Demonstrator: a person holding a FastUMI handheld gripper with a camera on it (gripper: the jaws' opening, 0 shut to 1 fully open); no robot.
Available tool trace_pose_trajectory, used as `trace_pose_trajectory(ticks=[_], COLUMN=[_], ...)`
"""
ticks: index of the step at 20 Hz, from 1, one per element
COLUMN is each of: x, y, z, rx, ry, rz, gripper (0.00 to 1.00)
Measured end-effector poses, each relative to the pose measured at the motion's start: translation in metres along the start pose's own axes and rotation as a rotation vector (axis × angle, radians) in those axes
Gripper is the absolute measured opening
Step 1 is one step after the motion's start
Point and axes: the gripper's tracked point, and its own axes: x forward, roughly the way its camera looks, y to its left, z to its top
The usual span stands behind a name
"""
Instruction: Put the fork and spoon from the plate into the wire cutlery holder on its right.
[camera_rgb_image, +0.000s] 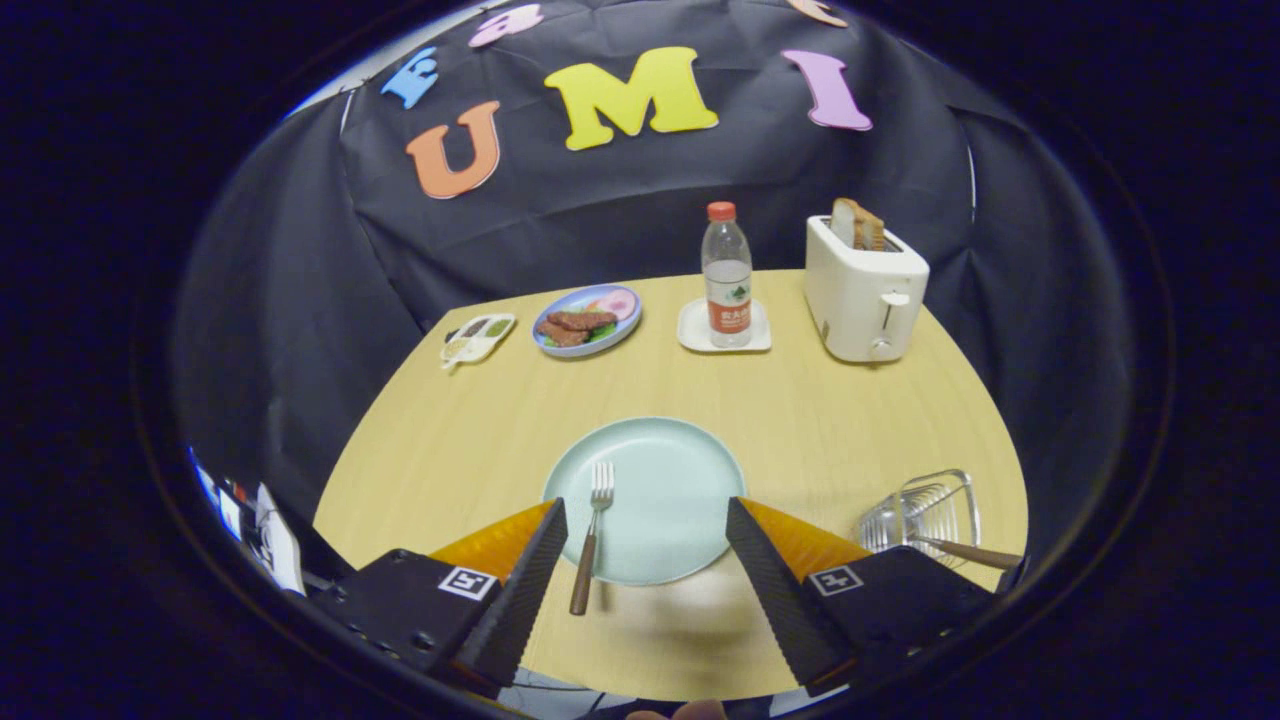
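Fork (592, 530) count is just 1 on the pale green plate (670, 490): it lies along the plate's left side, tines pointing away toward the far end of the table, wooden handle running back past the near rim onto the tabletop (500, 420), right beside the left finger. Gripper (645, 520) is spread wide, grasping nothing, its 2 fingers sitting either side of the plate's near edge. 1 wire cutlery holder (925, 510) sits to the plate's right, and 1 wooden handle (965, 552) pokes out of it toward the right; can't tell which utensil it is. Further back: 1 water bottle (727, 275) on a white coaster (690, 330), 1 toaster (862, 290) holding toast, 1 blue plate of food (587, 318), 1 small sauce dish (478, 336).
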Motion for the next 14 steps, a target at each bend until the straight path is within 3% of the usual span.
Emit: trace_pose_trajectory(ticks=[7, 11, 14], x=[0.067, 0.094, 0.105], y=[0.029, 0.036, 0.038], z=[-0.039, -0.059, -0.066], rx=[-0.102, -0.124, -0.117], ry=[0.047, 0.108, 0.144], rz=[-0.030, -0.030, -0.028], gripper=[0.95, 0.83, 0.63])
